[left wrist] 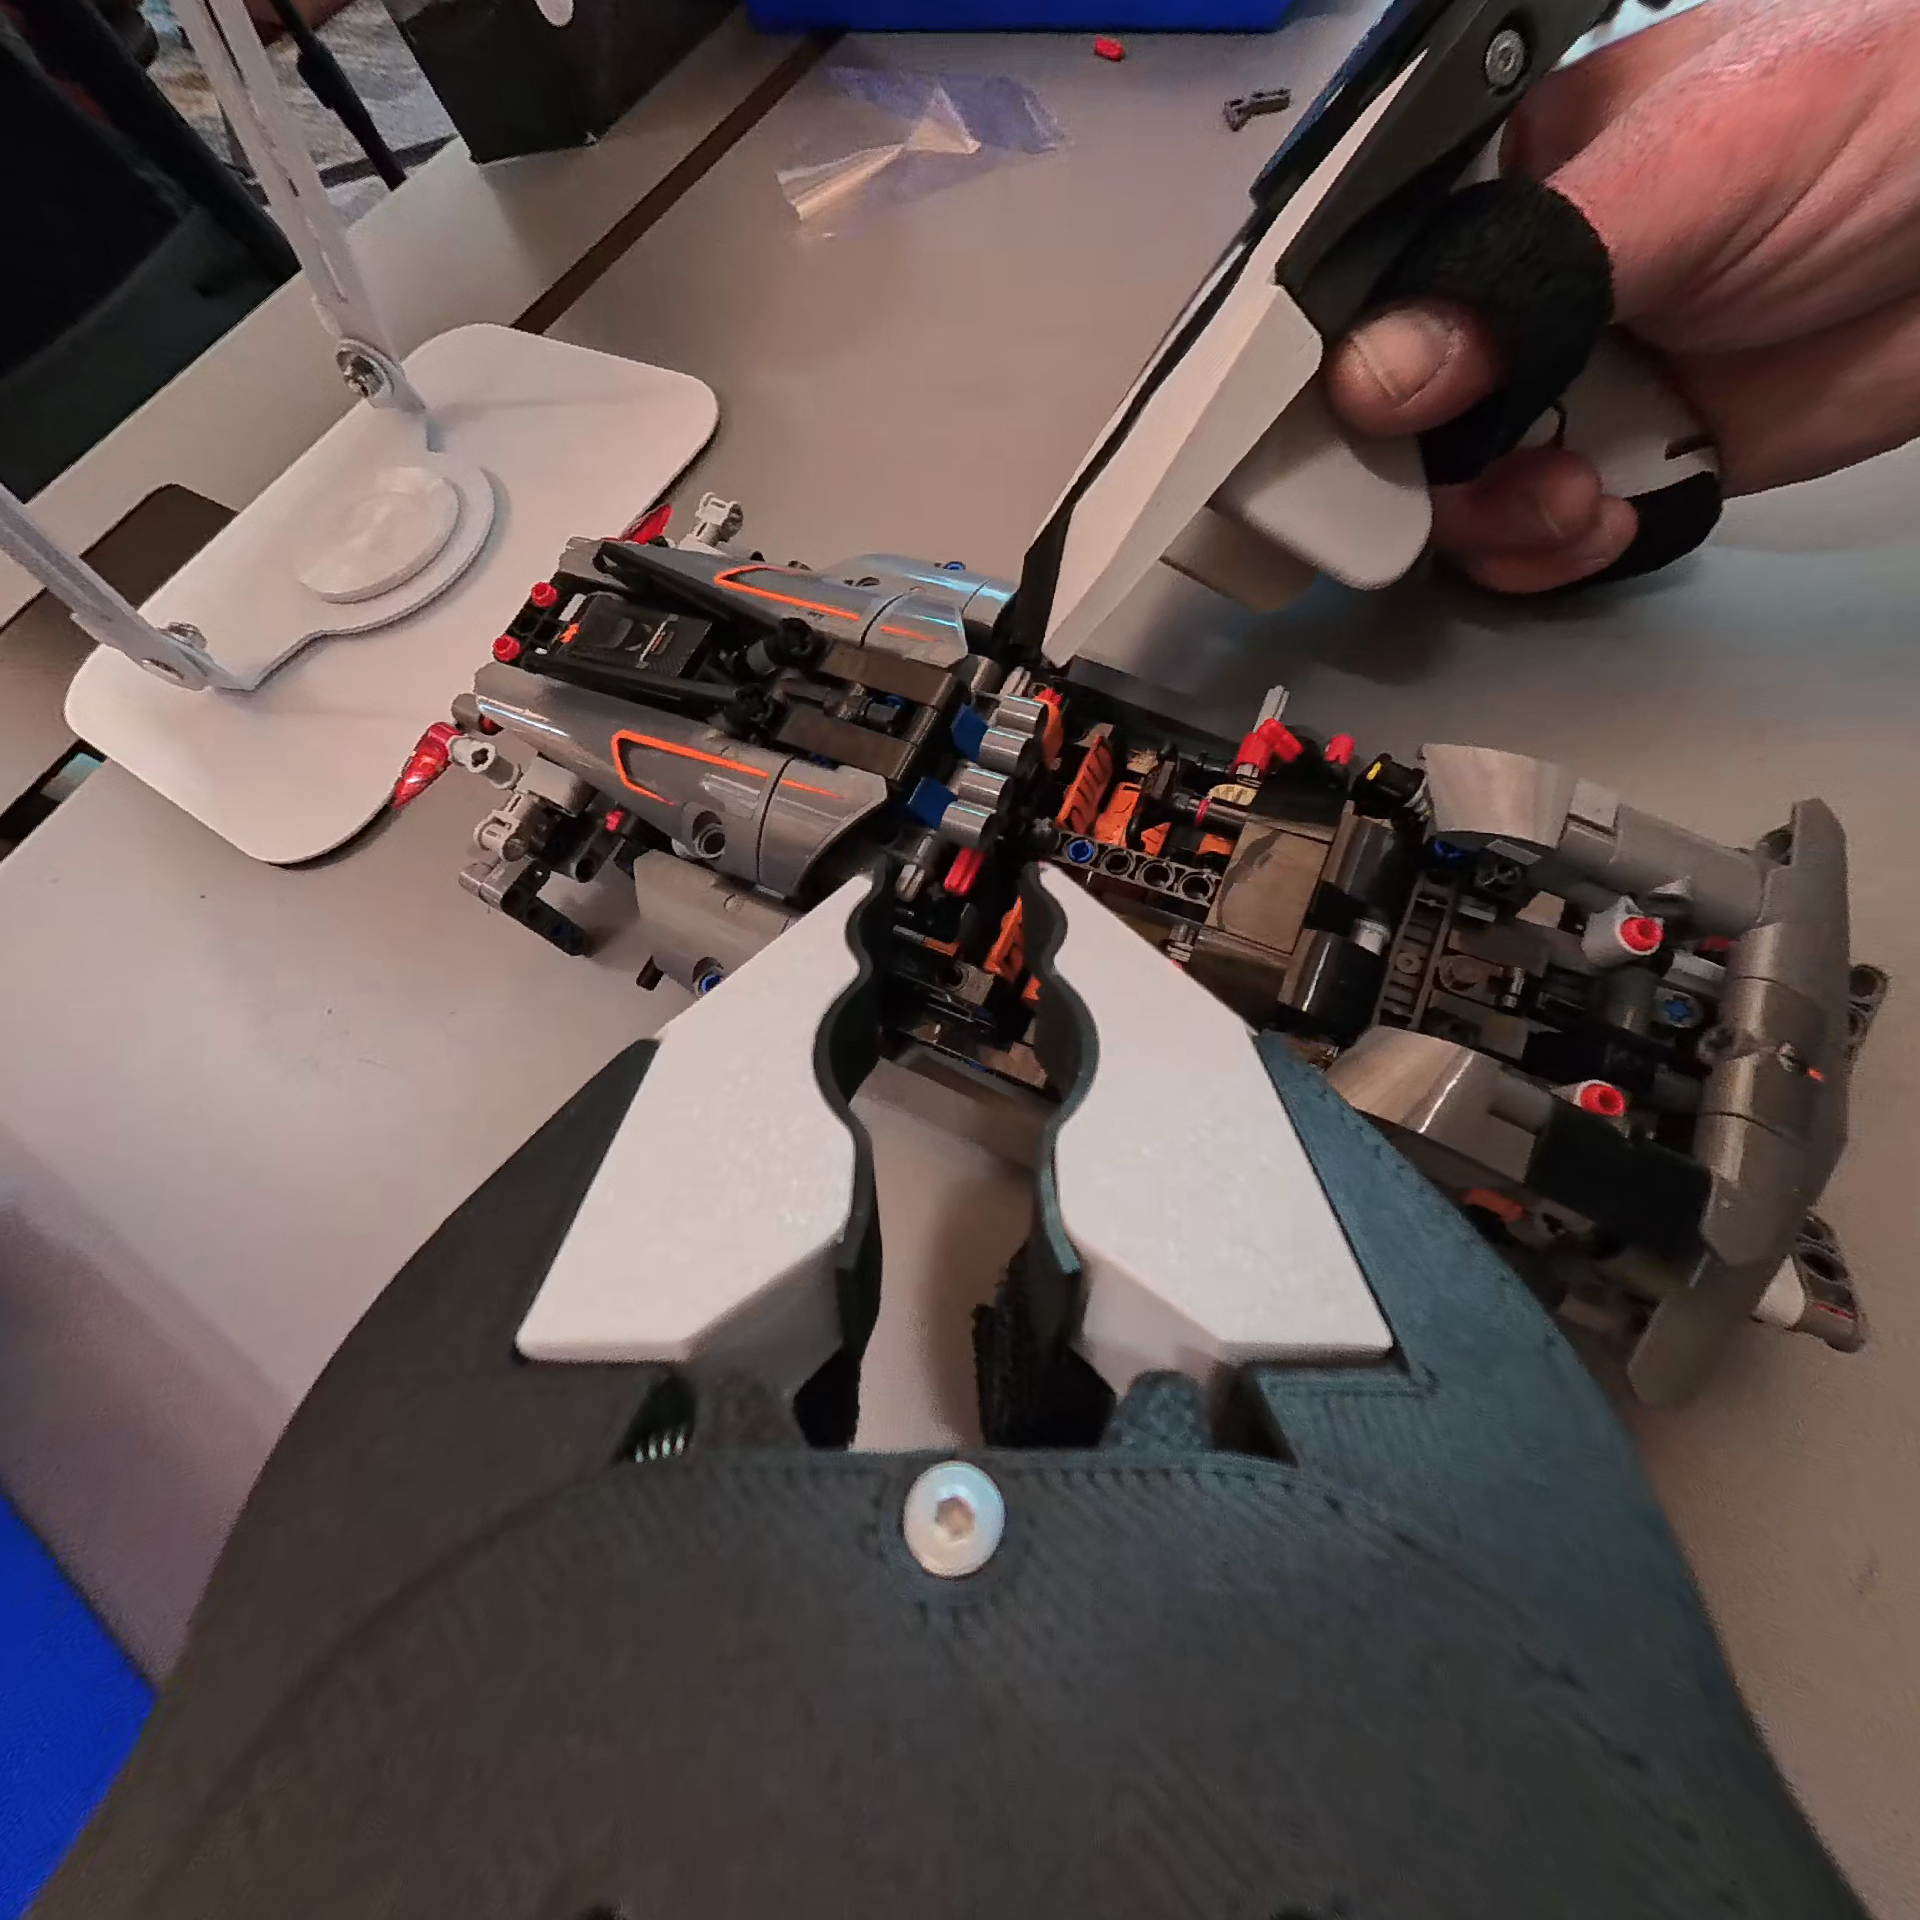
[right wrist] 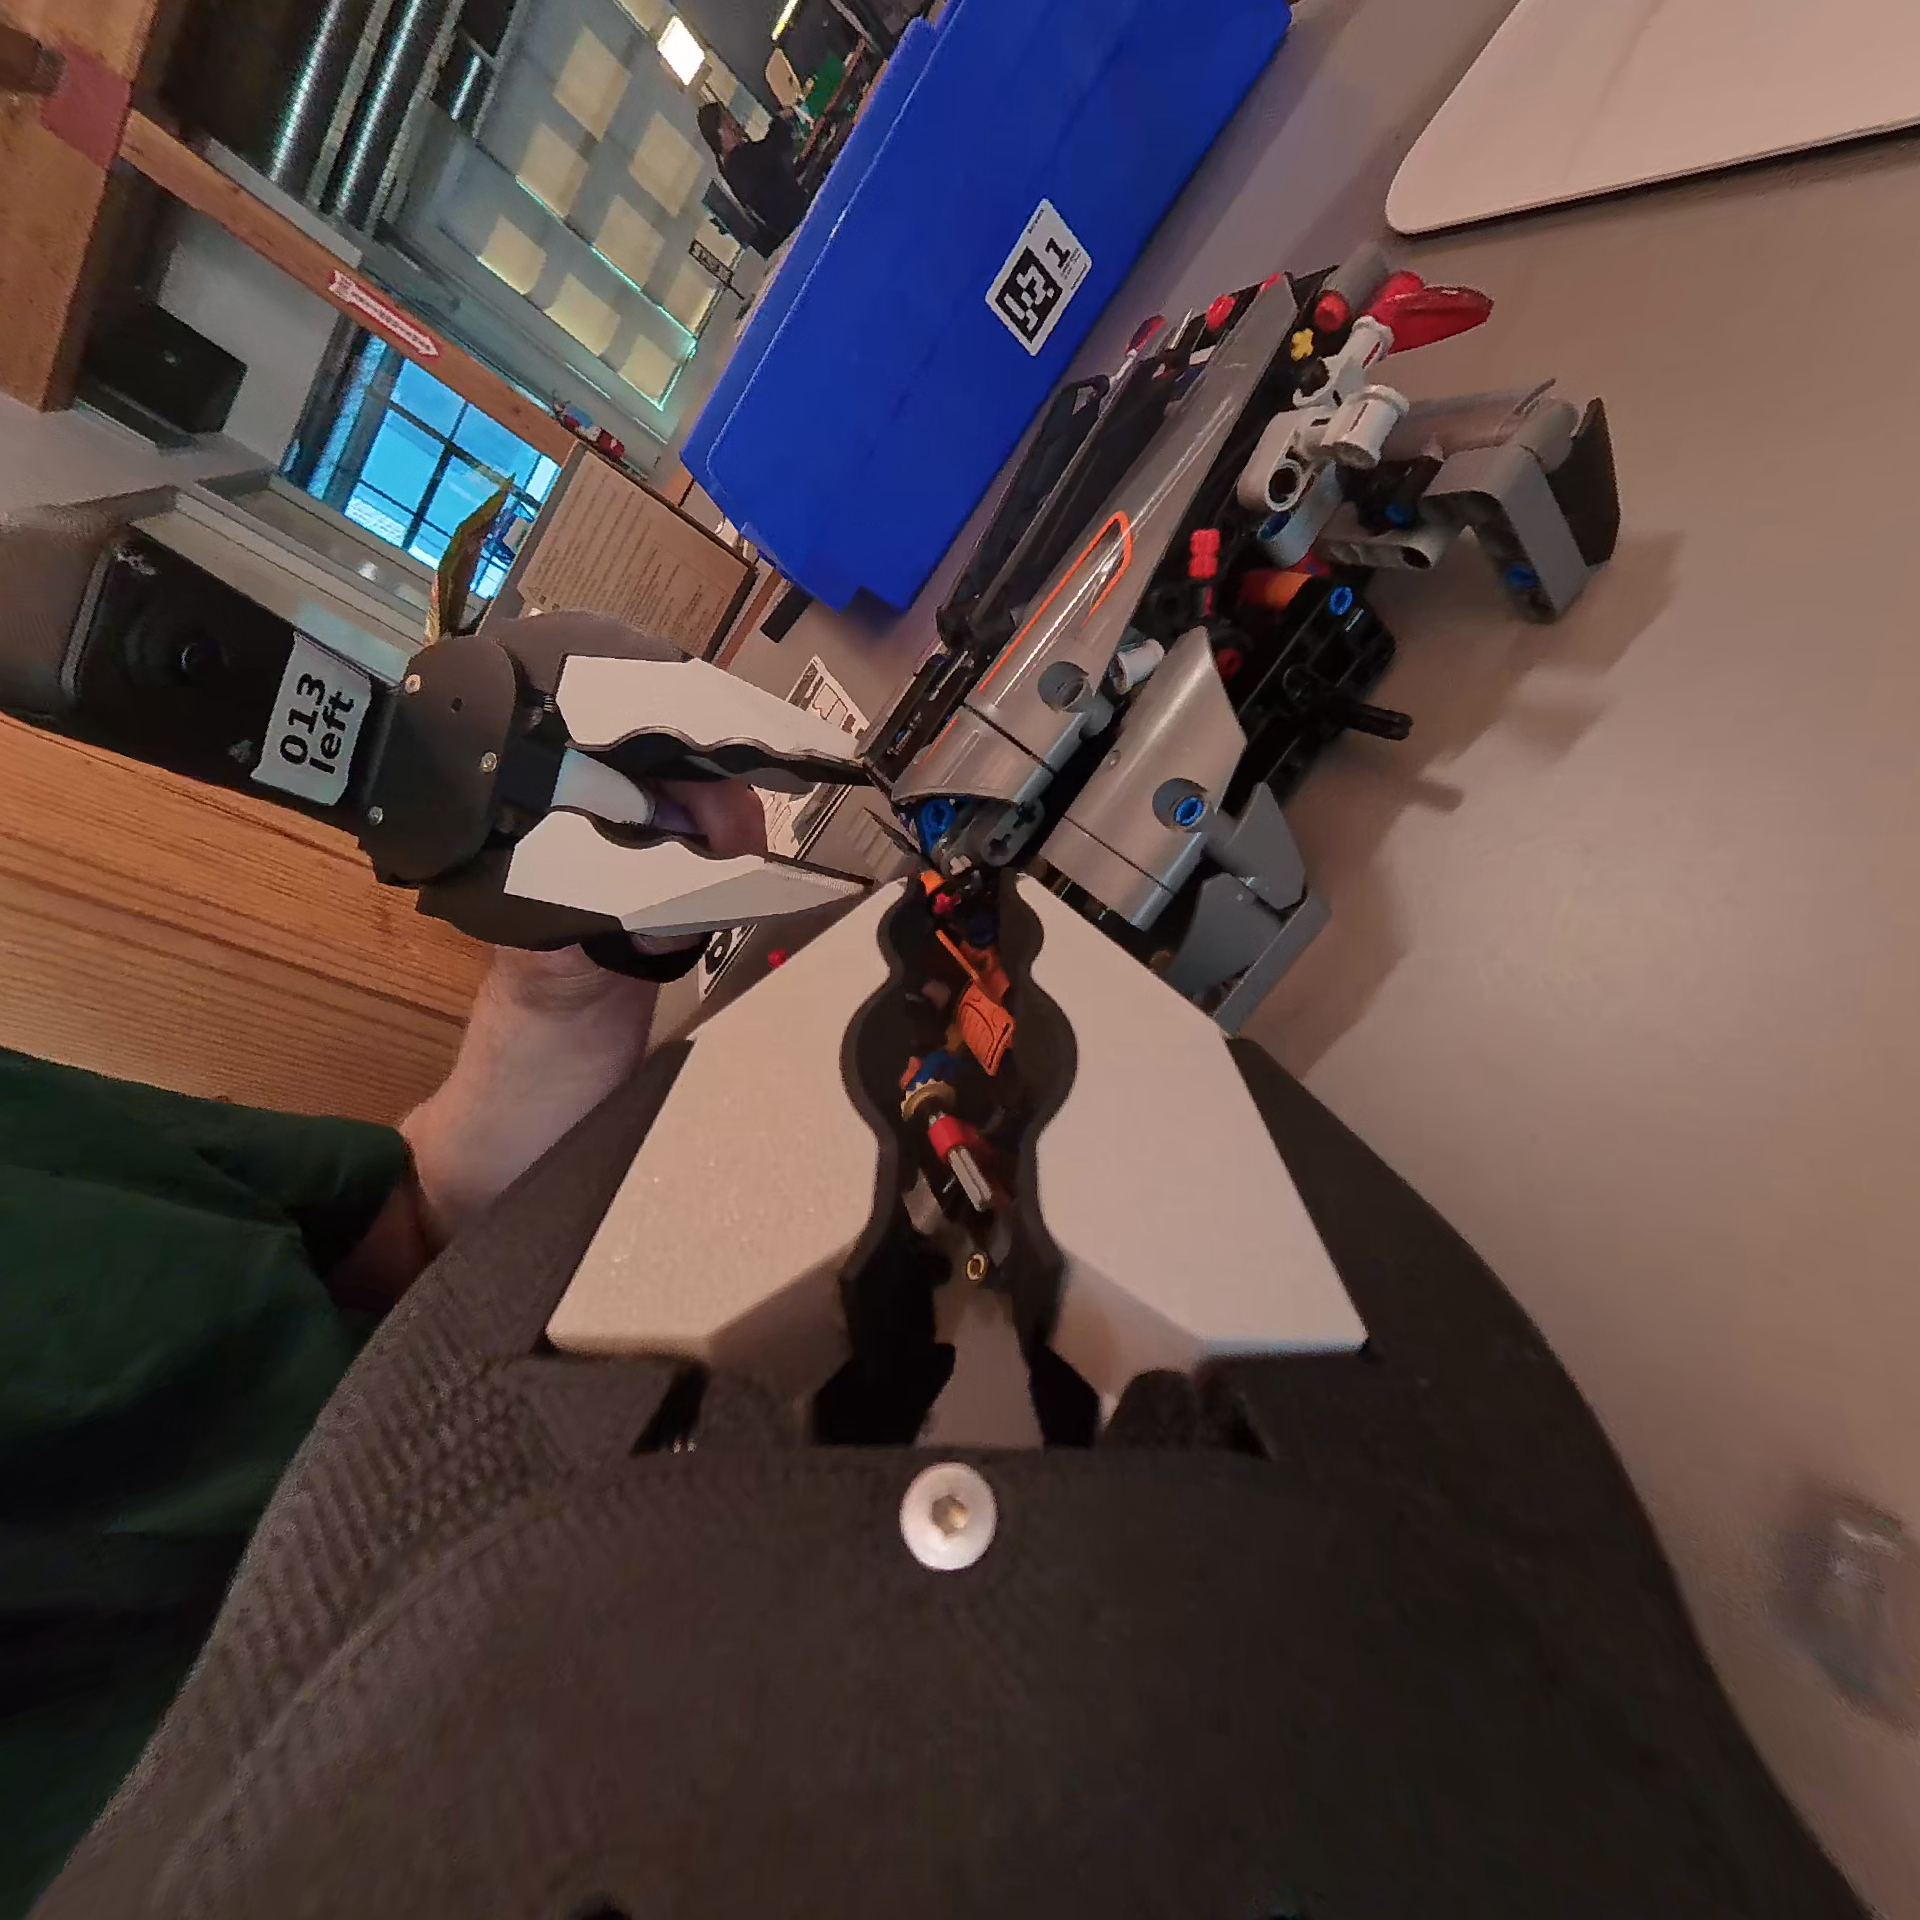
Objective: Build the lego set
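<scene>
The grey, black and orange lego car [left wrist: 727, 769] lies on the grey table [left wrist: 260, 1039], partly built, with its inner parts showing in the middle. My left gripper [left wrist: 961, 883] straddles the near side of the car's middle, jaws a little apart and closed on the side wall. It also shows in the right wrist view [right wrist: 868, 826], tips at the car [right wrist: 1143, 582]. My right gripper [right wrist: 961, 883] points into the car's middle over orange and red parts, jaws slightly apart with no loose piece between them. In the left wrist view it [left wrist: 1029, 649] comes down from the upper right.
A white stand base [left wrist: 540, 436] sits just behind the car's left end. A blue bin [right wrist: 935, 291] stands beyond the car. A clear plastic bag [left wrist: 914, 135], a red piece [left wrist: 1110, 47] and a dark piece [left wrist: 1255, 104] lie at the back. A printed sheet [right wrist: 821, 696] lies beside the car.
</scene>
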`<state>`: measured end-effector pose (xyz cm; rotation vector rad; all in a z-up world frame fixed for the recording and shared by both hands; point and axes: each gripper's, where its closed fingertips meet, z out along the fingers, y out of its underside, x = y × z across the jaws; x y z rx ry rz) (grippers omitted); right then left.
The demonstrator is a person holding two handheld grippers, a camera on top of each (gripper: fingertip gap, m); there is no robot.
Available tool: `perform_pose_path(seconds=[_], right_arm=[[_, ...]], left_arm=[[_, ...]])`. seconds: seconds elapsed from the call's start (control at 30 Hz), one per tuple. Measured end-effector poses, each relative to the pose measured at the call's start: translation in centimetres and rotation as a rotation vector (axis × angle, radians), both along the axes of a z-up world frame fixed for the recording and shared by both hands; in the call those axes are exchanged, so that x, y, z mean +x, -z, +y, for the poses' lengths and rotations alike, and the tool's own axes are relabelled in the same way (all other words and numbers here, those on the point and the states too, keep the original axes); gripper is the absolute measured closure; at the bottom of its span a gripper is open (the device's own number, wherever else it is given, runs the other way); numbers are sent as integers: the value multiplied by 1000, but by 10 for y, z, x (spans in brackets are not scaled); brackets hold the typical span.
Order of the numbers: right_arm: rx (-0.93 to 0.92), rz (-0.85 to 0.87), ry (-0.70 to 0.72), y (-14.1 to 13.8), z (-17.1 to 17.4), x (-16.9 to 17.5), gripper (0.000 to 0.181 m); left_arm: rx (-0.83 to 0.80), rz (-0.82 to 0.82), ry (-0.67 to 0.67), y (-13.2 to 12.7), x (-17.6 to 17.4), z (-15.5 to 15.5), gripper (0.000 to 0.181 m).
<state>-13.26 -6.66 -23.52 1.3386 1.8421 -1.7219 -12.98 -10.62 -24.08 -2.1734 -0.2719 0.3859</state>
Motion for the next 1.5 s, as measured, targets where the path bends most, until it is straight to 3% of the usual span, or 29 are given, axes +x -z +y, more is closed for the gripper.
perform_pose_path(seconds=[0.77,1.5], right_arm=[[31,25,-76,2,-2,1,172],[56,8,-240,4,-2,-2,175]], left_arm=[[-20,-8,-47,6,-6,-1,160],[-6,30,-70,6,-11,-2,166]])
